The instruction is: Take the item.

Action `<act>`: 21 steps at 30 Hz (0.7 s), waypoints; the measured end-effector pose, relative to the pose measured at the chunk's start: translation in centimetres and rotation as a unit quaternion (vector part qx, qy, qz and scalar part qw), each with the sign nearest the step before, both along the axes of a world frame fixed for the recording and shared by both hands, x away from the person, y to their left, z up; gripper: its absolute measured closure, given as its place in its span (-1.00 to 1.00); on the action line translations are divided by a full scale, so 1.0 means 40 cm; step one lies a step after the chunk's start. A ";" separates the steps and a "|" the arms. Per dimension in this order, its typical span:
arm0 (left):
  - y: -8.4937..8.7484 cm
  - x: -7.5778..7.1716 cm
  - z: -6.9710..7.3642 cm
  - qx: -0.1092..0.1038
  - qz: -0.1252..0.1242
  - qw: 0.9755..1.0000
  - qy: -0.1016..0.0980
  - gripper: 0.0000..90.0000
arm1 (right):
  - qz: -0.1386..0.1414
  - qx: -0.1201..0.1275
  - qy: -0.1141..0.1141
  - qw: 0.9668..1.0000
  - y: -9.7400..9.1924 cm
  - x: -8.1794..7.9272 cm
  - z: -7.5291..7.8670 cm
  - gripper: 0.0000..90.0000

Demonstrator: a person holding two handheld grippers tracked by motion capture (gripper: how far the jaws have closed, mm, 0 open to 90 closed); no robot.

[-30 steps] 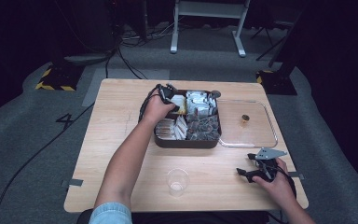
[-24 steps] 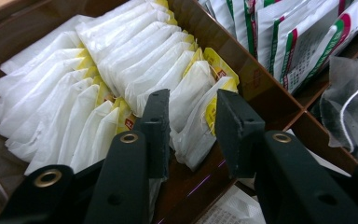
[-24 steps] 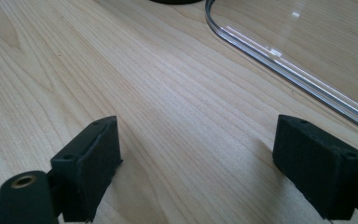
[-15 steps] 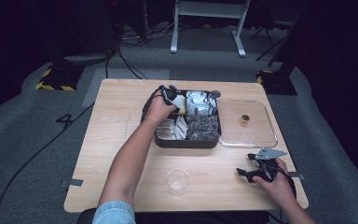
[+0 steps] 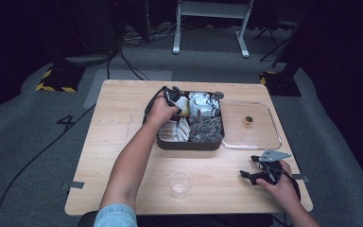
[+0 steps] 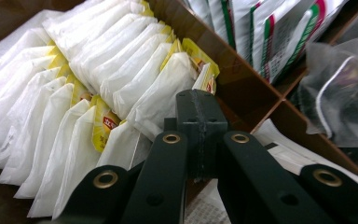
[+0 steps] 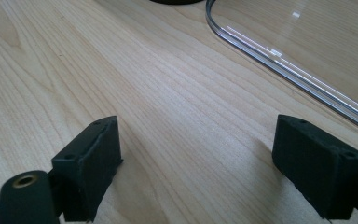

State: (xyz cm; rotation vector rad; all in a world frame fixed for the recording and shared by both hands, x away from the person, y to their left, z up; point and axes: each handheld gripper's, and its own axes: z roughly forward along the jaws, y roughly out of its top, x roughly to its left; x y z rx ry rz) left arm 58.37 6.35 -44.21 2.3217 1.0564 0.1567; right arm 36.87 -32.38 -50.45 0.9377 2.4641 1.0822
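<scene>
**A:** Which hand is doing the work?

**B:** My left gripper (image 6: 200, 119) is. It is reaching into the far left compartment of the dark box (image 5: 189, 144), far nearer the tea sachets (image 6: 98, 70) than my right gripper (image 7: 196, 158). That one is resting on the table (image 5: 123, 142) beside the clear lid (image 7: 307, 88), well apart from the box, with its jaws standing wide and nothing between them.

**A:** And the left jaws?

**B:** They have just been closing, and the pads are now sitting together. They are meeting right at the near end of the sachet row, touching the nearest sachet (image 6: 163, 93). Whether they are pinching its thin edge I cannot tell, as the pads are hiding that spot.

**A:** How are the sachets lying?

**B:** In the left gripper view they are standing on edge, packed face to face, with the row running away from my fingers to the upper left. Each one's long axis is slanting from lower left to upper right, and the yellow tag ends are pointing toward the brown divider (image 6: 242, 88).

**A:** So what is the coming move turning on?

**B:** I am judging that a lift should be going along that long axis, tag end first, so the neighbours are not dragged out too.
</scene>
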 end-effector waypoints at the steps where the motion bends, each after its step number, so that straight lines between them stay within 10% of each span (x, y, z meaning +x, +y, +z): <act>1: 0.001 -0.001 0.003 0.000 -0.001 1.000 -0.001 1.00 | 0.000 0.000 0.000 1.000 0.000 0.000 0.000 -0.65; 21: 0.024 -0.047 0.131 -0.034 -0.022 0.998 -0.046 1.00 | 0.000 0.000 0.000 1.000 0.000 0.000 0.000 -0.65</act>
